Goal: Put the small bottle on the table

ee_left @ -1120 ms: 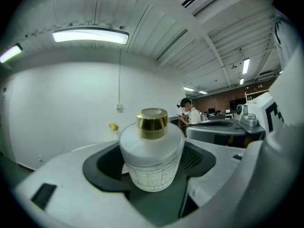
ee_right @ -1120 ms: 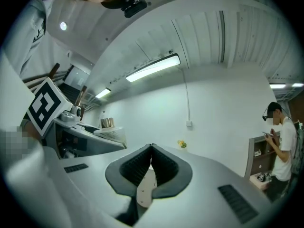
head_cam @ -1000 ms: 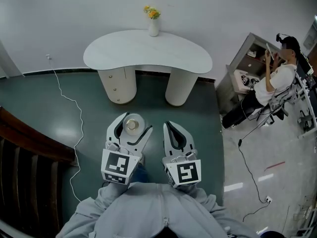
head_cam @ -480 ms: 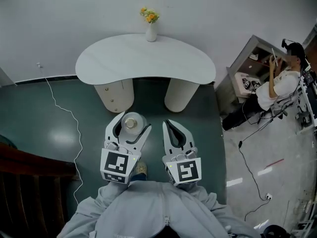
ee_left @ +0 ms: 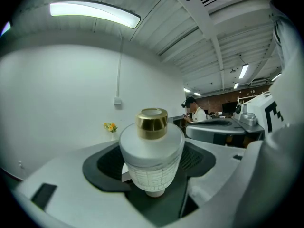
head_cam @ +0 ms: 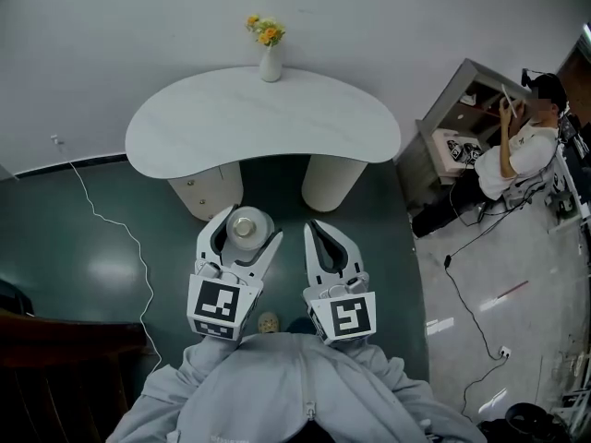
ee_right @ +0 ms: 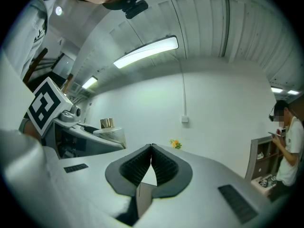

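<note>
The small bottle (ee_left: 151, 152) is a frosted white one with a gold cap. It's clamped in the left hand-held gripper (head_cam: 247, 231), jaws squeezed in on both sides of the body. It's upright, cap on top and long axis vertical, so it shouldn't need any re-orienting before it goes down.

The right hand-held gripper (head_cam: 317, 233) sits just beside it with its jaws pressed together and nothing in them. It looks like a passenger here; the left one has the job.

The relation that matters is that the worktop (head_cam: 277, 123), a white kidney-shaped one on two round pedestals, lies straight ahead of the bottle. From the head view the bottle is in the air over the dark green floor (head_cam: 92, 238), short of the worktop's near edge and not over it yet. So my read is we're mid-carry, with the placing itself not started.

The next move should be forward and up over the edge, then a straight drop onto a bare patch. There's plenty of room. The only thing on the worktop is a little vase of yellow flowers (head_cam: 269, 55) at the far rim, well apart from where the bottle would land.

The main risk I'd guess is clipping the front edge if the bottle comes in too low.
</note>
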Demonstrator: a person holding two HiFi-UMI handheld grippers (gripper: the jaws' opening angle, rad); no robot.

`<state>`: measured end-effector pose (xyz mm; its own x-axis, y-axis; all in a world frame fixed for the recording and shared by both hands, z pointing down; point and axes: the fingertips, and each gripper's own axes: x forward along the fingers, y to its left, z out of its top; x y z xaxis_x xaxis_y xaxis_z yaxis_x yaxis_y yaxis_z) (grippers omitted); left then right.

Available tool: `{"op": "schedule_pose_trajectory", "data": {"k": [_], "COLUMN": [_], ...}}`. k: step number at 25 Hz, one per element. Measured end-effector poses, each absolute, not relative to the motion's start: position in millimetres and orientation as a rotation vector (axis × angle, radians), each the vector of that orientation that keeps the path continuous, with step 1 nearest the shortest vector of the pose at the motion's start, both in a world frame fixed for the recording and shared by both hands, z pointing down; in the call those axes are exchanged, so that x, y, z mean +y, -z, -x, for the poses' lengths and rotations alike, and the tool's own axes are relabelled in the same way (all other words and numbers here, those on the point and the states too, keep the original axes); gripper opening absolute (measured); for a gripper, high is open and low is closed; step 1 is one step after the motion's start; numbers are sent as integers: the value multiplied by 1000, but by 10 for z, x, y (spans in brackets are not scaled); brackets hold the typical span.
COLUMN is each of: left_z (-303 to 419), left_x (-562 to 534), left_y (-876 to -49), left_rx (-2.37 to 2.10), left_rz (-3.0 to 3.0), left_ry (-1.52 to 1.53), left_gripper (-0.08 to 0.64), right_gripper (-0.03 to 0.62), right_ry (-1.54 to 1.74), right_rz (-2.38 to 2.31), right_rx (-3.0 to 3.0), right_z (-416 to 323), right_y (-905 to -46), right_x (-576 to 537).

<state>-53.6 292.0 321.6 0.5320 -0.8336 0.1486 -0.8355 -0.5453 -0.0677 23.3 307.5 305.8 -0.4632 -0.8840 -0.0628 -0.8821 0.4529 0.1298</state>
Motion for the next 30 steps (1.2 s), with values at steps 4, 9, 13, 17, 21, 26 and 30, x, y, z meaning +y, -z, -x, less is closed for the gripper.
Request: {"op": "schedule_pose_trajectory", "data": {"k": [4, 9, 13, 17, 21, 26, 30], "left_z": [561, 552, 557, 543, 524, 489, 460], "left_x": [2807, 2658, 2470, 2178, 1830, 1337, 958], "left_y": [-3275, -3309, -3345, -3361, -3351, -3376, -3370], "left_rx": [-1474, -1475, -1483, -1495, -1516, -1538, -1560], "left_rz": [-2727, -2714, -2709, -2701, -2686, -2666, -2645], "left_ry": [-260, -257, -255, -253, -242, -239, -239], "left_gripper": [333, 333, 333, 333, 333, 333, 333], "right_gripper": [26, 26, 26, 26, 26, 26, 26], "right_ry": [208, 193, 209, 207, 205, 189, 177], "right_rz": [-1627, -1620, -1602, -1584, -1560, -1527, -1494], "right_rx": [-2656, -2649, -2667, -2679, -2689, -2699, -2713], "right_z": [-216, -227, -195, -202, -227, -269, -297], "right_y": [-3084, -3121, -3135, -3155, -3152, -3189, -3194], "right_x": [2951, 2793, 2596, 2284, 1927, 1391, 985]}}
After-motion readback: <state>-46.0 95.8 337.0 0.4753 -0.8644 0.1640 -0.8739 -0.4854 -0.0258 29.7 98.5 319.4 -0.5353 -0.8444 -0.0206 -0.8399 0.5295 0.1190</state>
